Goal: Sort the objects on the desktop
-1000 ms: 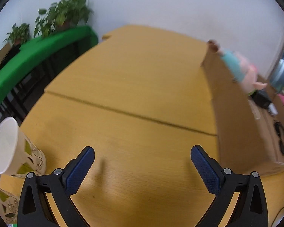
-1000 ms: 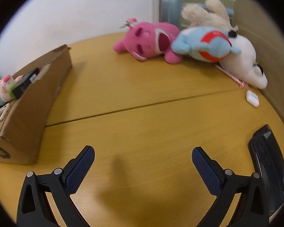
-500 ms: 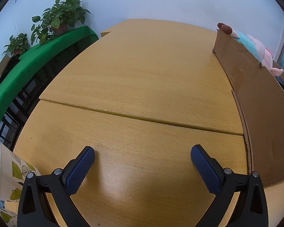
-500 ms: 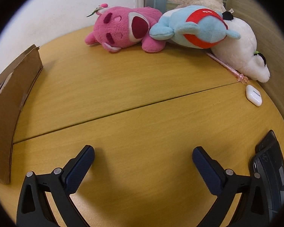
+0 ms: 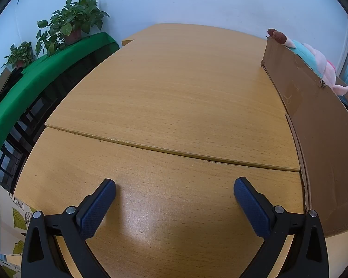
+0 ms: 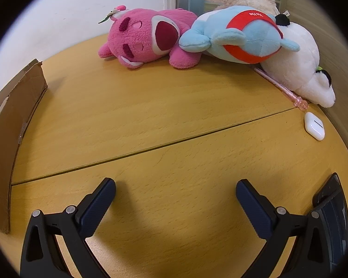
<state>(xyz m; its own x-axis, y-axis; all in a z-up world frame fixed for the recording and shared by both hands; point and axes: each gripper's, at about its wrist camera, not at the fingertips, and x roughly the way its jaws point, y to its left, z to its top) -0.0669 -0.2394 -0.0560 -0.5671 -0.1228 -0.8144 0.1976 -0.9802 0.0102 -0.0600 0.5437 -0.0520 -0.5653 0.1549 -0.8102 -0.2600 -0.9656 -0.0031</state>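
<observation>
- Hovering over smooth wooden desk (image 6: 174,115), the right tongs (image 6: 175,191) gape wide, empty; fuzzy pink plush (image 6: 148,38) lies far ahead.
- Left tongs (image 5: 174,190) equally wide, empty; cardboard box (image 5: 313,120) at their right.

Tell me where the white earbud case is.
In the right wrist view, the earbud case lies on the table's far right, just beyond the pink pen tip, near the white plush.
</observation>
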